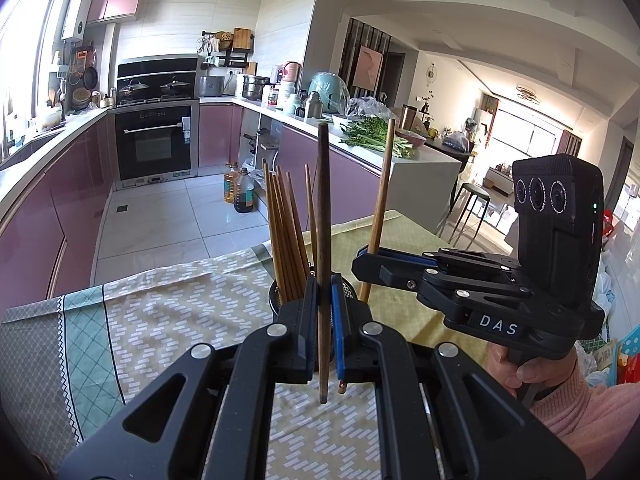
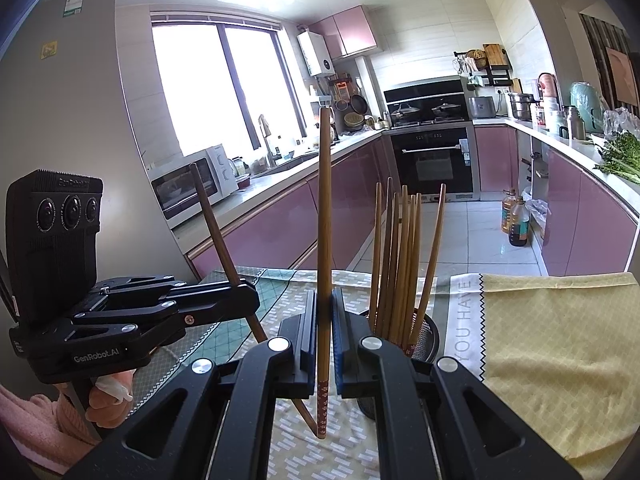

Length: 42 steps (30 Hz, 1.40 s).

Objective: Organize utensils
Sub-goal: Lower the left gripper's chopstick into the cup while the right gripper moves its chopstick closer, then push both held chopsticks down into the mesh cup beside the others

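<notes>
Kitchen setting. A table (image 1: 168,304) was seen covered with patterned cloths; a yellow cloth (image 2: 560,340) lay on its right part in the right wrist view.

A dark mesh holder (image 2: 424,340) stood on the table, with a bundle of chopsticks (image 2: 400,264) upright in it, fanned slightly at the tops. In the left wrist view the same holder (image 1: 276,298) was mostly hidden behind the jaws, the bundle (image 1: 286,232) rising from it.

The left hand-held gripper (image 1: 324,304) was closed on one dark chopstick (image 1: 324,200), held near its lower part. The stick stood nearly upright, its lower tip hanging free above the cloth. From the right wrist view this gripper (image 2: 244,300) and its stick (image 2: 216,224) appeared at left, the stick tilted.

The right hand-held gripper (image 2: 324,316) was closed on a lighter chopstick (image 2: 325,208), upright, with a red patterned lower end hanging below the jaws. From the left wrist view it (image 1: 366,258) was seen reaching in from the right, its stick (image 1: 382,196) leaning slightly, just beside the holder.

Both held sticks were outside the holder, near it. Pink sleeves were visible at both handles
</notes>
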### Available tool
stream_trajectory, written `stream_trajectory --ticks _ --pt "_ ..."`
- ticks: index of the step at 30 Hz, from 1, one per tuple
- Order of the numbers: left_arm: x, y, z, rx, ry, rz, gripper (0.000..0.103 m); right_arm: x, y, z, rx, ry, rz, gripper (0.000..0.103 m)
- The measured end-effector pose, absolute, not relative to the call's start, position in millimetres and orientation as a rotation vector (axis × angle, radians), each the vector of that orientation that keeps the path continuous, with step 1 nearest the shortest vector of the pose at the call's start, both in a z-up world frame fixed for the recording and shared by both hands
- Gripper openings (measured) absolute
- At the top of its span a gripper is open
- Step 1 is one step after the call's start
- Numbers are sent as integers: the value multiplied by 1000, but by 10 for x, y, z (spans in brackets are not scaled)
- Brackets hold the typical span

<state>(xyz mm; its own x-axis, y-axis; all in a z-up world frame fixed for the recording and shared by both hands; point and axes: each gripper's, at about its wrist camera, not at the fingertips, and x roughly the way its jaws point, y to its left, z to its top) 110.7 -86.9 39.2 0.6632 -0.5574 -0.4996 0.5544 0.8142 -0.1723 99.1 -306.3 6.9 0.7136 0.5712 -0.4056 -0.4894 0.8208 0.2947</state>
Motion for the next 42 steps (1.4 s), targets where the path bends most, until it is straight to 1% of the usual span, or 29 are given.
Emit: stream_trajectory --ticks 29,42 --pt "1142 -873 462 -13 559 -637 7 1067 -3062 113 180 503 592 6" --pt "1170 -873 498 -20 550 -632 7 1106 -3114 51 181 492 588 6"
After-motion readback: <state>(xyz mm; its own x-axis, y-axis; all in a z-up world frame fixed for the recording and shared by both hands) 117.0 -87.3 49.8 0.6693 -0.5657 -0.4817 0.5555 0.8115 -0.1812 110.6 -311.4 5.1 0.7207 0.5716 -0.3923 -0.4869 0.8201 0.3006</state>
